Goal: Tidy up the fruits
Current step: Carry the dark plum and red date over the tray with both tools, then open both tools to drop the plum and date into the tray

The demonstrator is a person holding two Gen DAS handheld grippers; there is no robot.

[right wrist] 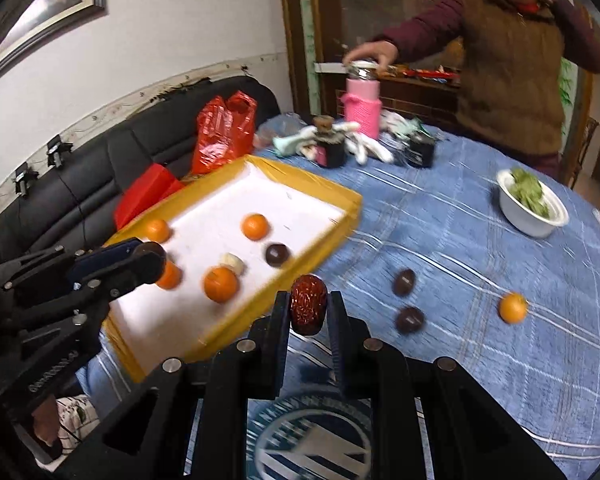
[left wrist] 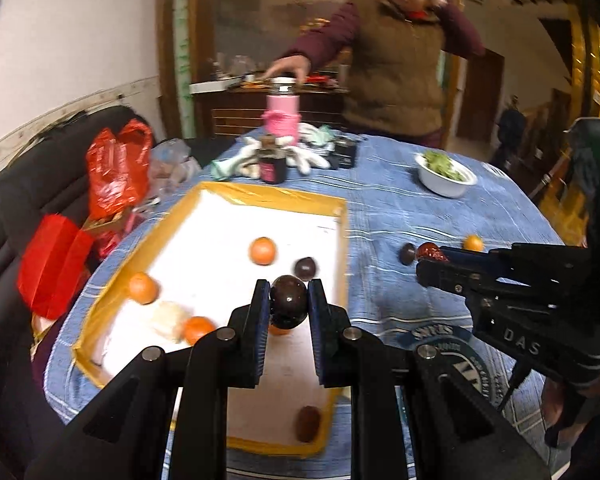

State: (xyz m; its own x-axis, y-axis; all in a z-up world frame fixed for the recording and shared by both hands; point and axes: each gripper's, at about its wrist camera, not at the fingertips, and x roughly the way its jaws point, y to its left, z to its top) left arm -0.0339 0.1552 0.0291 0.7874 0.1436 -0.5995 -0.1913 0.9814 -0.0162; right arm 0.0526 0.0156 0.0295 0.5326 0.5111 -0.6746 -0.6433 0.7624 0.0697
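Note:
My left gripper point(left wrist: 289, 288) is shut on a dark purple round fruit point(left wrist: 288, 304), held above the near part of a white tray with a yellow rim point(left wrist: 343, 236). Inside the tray lie three oranges point(left wrist: 263, 251), another dark fruit point(left wrist: 305, 268), a brown fruit point(left wrist: 307, 423) and a pale lump point(left wrist: 170, 318). My right gripper point(right wrist: 309, 296) is shut on a wrinkled red date point(right wrist: 308, 306), above the blue cloth just right of the tray point(right wrist: 356, 204). Two dark fruits point(right wrist: 404, 282) and one orange point(right wrist: 513, 308) lie loose on the cloth.
A white bowl of greens point(right wrist: 532, 208) stands at the right. Behind the tray are a dark bottle point(right wrist: 330, 148), white gloves and a pink-sleeved jar point(right wrist: 362, 104) with a person's hand on it. Red bags point(left wrist: 118, 168) lie on a black sofa at the left.

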